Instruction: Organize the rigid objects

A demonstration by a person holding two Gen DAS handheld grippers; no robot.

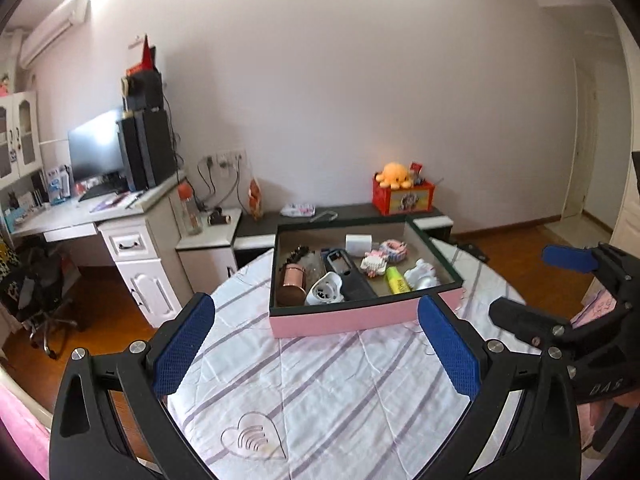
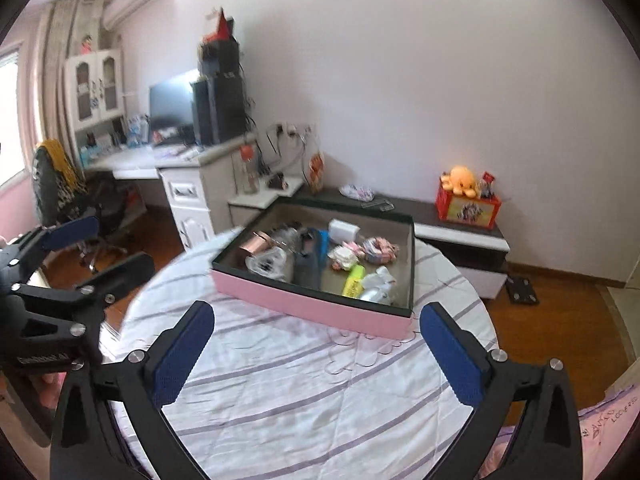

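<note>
A shallow pink box (image 1: 344,318) with a dark rim sits on the far half of a round table with a striped white cloth (image 1: 328,384). Inside lie a copper cylinder (image 1: 291,283), a white vented gadget (image 1: 325,289), a black device (image 1: 347,276), a yellow highlighter (image 1: 397,280), a white charger (image 1: 358,243) and small pink and white pieces. The box also shows in the right wrist view (image 2: 312,304). My left gripper (image 1: 316,344) is open and empty, near side of the box. My right gripper (image 2: 316,350) is open and empty, likewise short of the box.
A clear heart-shaped piece (image 1: 256,436) lies on the cloth near me. Behind the table stand a low dark cabinet (image 1: 352,212) with a red box and orange plush (image 1: 394,176), and a white desk (image 1: 80,216) with monitor at left. An office chair (image 2: 80,200) is left.
</note>
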